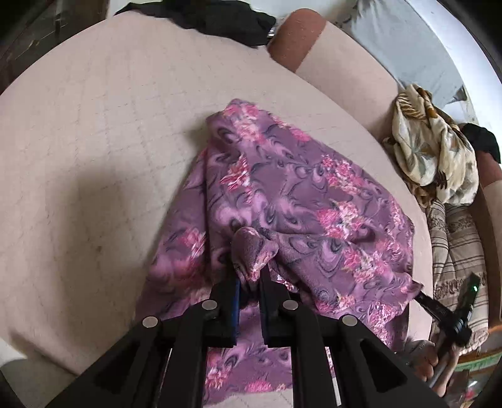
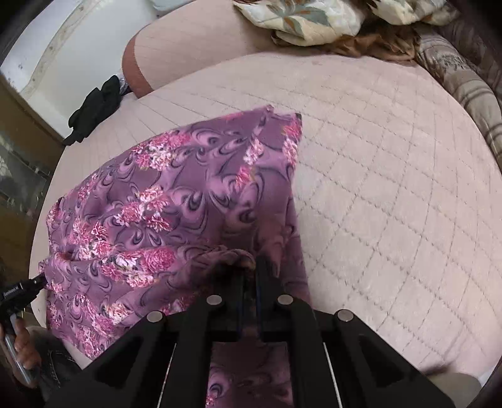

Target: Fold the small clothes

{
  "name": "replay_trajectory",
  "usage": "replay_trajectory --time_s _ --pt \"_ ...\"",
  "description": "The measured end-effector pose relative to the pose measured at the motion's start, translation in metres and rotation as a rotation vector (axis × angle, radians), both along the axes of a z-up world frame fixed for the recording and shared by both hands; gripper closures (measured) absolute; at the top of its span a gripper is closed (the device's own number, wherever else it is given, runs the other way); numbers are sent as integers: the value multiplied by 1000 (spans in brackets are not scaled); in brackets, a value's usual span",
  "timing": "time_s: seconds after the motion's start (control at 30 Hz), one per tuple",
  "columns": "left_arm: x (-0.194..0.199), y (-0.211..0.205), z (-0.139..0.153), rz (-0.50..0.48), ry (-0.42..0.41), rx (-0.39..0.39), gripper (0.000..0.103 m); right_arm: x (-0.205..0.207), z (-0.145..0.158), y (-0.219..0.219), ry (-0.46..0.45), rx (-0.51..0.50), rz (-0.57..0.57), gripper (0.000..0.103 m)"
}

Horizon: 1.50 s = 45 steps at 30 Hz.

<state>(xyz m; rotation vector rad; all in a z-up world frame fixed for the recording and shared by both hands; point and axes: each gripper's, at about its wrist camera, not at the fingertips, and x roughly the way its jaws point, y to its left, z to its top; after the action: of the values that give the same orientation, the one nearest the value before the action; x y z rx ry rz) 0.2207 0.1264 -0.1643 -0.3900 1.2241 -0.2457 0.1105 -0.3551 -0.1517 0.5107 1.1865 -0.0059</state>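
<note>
A purple cloth with pink flowers [image 1: 291, 194] lies rumpled on the pale pink quilted cushion [image 1: 94, 141]. My left gripper [image 1: 249, 277] is shut on a bunched edge of it at the near side. The right gripper [image 1: 420, 296] shows at the cloth's right corner in the left wrist view. In the right wrist view the same cloth [image 2: 175, 194] spreads to the left over the cushion [image 2: 392, 188], and my right gripper [image 2: 249, 270] is shut on a gathered edge. The left gripper [image 2: 40, 281] pinches the cloth's left corner there.
A black garment [image 1: 216, 18] lies at the cushion's far edge, also in the right wrist view [image 2: 97, 106]. A cream floral cloth [image 1: 436, 147] and a striped brown blanket [image 1: 455, 251] pile at the right. A brown bolster [image 1: 295, 37] sits behind.
</note>
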Motion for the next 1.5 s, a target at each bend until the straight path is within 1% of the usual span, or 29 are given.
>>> replay_trajectory --time_s 0.07,0.1,0.13,0.17,0.23,0.27,0.3,0.33,0.37,0.4,0.5,0.63,0.7,0.73,0.8,0.87,0.9,0.93,1.0,1.03,1.07,1.13,1.2,1.23,1.27,1.33,1.4,1.47,1.5 --pt "-9 7 -1 44 0 -30 88 -12 13 4 -42 -26 14 97" --pt "-13 11 -5 67 6 -32 86 -14 14 9 -40 -70 30 96" --pt "-15 14 -10 90 28 -23 72 -8 11 13 -20 -97 38 96" --pt "-14 15 -14 97 55 -10 66 -2 7 16 8 -111 42 96" --pt "-19 23 -15 119 69 -67 64 -1 8 16 27 -80 16 90" --pt "-24 28 -10 134 52 -114 64 -6 16 16 8 -55 0 78" --pt "-33 35 -2 149 18 -173 60 -14 25 15 -24 -33 -13 66" --pt "-38 36 1 154 0 -199 49 -21 31 14 -48 -24 -27 40" --pt "-43 39 4 162 -11 -221 45 -31 37 13 -73 -11 -54 28" --pt "-48 40 5 174 -10 -245 43 -40 40 12 -86 27 -74 27" --pt "-52 33 4 158 24 -276 44 -59 39 10 -114 235 -118 27" --pt "-44 10 21 98 2 -342 43 -44 34 19 -124 448 -72 27" --pt "-27 0 22 101 43 -389 38 -22 28 22 -92 528 -73 27" --pt "-20 0 21 113 64 -387 36 -18 24 20 -80 530 -96 27" --pt "-1 -6 15 133 81 -380 36 -3 14 17 -63 506 -156 27" --pt "15 -13 4 139 89 -307 37 3 3 14 -41 464 -200 28" --pt "19 -15 -4 149 108 -276 45 3 -2 14 -32 433 -202 33" --pt "20 -16 -10 144 114 -283 61 1 -4 12 -27 407 -199 39" --pt "15 -16 -21 115 107 -286 77 -4 -10 9 6 343 -196 76" --pt "12 -14 -26 110 102 -287 87 -5 -13 7 17 336 -198 80" --pt "9 -11 -31 115 109 -297 91 -6 -14 6 12 352 -204 83" --pt "6 -6 -36 131 132 -355 97 -3 -13 7 7 330 -196 94" --pt "2 -4 -21 126 102 -336 99 1 -5 11 7 306 -171 96" --pt "-2 -5 -13 109 92 -352 99 0 0 10 4 313 -168 97" --pt "-8 -3 -3 91 81 -367 99 -4 12 8 -14 316 -168 97" --pt "-27 -2 16 33 45 -351 99 -16 38 7 -62 258 -144 97" --pt "-45 -9 17 -29 39 -261 99 -29 47 13 -53 150 -120 97" --pt "-56 -24 -7 -79 93 -145 99 -33 30 19 7 98 -103 97" --pt "-60 -32 -23 -92 132 -83 98 -30 14 23 69 82 -108 97"
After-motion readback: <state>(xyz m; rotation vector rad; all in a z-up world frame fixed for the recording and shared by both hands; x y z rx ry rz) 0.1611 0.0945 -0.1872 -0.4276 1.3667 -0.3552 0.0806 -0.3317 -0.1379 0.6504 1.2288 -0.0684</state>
